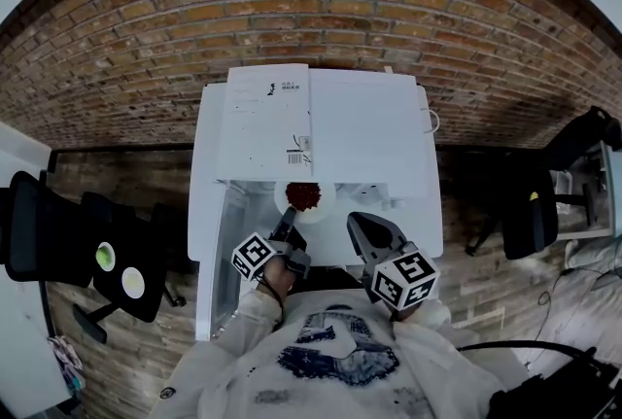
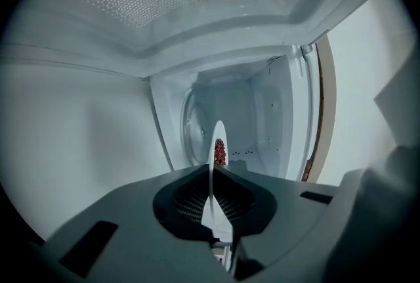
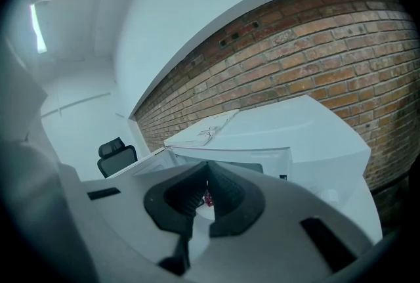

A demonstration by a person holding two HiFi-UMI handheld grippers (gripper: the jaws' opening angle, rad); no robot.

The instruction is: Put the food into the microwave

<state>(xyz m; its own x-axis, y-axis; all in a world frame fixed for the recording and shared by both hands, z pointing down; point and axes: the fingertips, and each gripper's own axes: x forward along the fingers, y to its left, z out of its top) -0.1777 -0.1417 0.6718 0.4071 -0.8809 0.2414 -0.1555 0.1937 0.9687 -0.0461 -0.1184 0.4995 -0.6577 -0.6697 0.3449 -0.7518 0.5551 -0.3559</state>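
Brick wall (image 1: 321, 9) out back, white microwave (image 1: 374, 130) in front of it with the door (image 1: 219, 261) swung open. Your left claw (image 1: 289, 232) was clamped on the rim of the plate (image 1: 326, 205), with the food (image 1: 303, 194) heaped on it, right at the oven's mouth and not set down yet. Your right claw (image 1: 370, 226) was pinched closed on nothing, off to the side. My worry was that thin rim grip: the plate could've tipped or clipped the frame, and the pile would've slid off.

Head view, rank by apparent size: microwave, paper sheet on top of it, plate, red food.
1. microwave
2. paper sheet
3. plate
4. red food, which sits on the plate
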